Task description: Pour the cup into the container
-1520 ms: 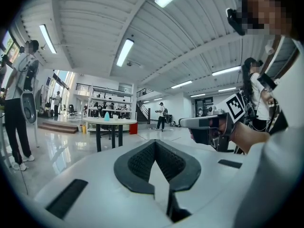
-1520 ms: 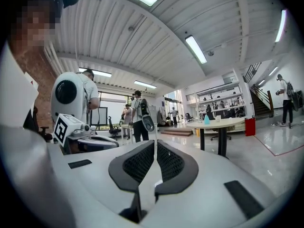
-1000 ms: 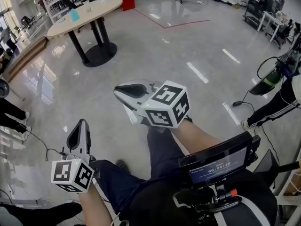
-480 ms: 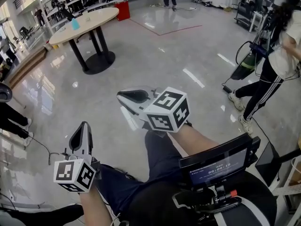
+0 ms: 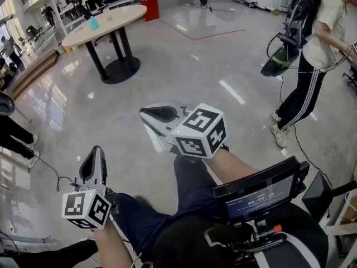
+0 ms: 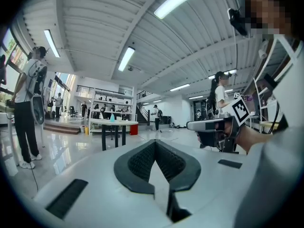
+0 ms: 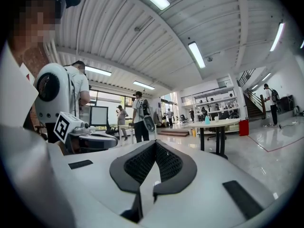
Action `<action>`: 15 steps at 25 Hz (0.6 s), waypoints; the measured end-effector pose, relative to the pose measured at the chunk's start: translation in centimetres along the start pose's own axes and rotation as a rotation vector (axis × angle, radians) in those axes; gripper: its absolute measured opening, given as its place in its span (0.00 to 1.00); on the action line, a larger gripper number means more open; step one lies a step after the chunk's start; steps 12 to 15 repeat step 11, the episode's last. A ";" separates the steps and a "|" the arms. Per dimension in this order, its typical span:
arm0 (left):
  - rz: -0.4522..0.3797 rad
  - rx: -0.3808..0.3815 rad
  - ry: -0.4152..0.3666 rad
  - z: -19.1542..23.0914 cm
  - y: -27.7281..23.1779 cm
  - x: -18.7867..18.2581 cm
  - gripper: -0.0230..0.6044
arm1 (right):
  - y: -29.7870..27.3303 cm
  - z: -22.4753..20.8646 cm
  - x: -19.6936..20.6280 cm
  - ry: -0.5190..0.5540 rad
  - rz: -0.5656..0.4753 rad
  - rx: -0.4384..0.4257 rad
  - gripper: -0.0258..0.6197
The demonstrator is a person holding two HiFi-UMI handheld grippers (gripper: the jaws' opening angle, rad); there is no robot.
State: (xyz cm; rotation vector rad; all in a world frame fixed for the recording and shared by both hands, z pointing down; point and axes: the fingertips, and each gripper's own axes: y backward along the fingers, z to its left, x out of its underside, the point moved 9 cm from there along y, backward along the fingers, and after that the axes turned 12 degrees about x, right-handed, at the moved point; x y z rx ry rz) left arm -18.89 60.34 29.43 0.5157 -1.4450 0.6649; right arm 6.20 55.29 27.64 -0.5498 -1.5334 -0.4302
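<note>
The small light-blue bottle-shaped container [image 5: 93,23] stands on the round beige surface [image 5: 120,14], which has black legs. A small white cup [image 7: 217,118] stands just beside it. The contents of both are too far off to make out. The left hand-held gripper [image 5: 97,149] is clenched and empty, well apart from the surface. The right hand-held gripper [image 5: 143,111] is clenched and empty, also well apart from it, above the glossy grey floor [image 5: 184,66].

Round pale table [image 5: 106,17] on black legs, far back on the glossy grey floor [image 5: 184,71]. On top, small blue bottle [image 5: 93,23] and, near it, white cup [image 7: 216,118]. Red bin [image 5: 149,8] down on the floor just past the table. Black cable [image 5: 49,171] trailing over the floor, left side.
</note>
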 end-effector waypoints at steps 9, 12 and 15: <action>0.001 0.022 -0.004 -0.3 -0.8 0.2 0.03 | 0.2 -0.5 0.1 -0.001 -0.001 0.013 0.05; 0.001 0.026 -0.002 -0.3 -0.9 0.3 0.03 | 0.1 -0.6 0.2 -0.002 -0.002 0.015 0.05; 0.001 0.026 -0.002 -0.3 -0.9 0.3 0.03 | 0.1 -0.6 0.2 -0.002 -0.002 0.015 0.05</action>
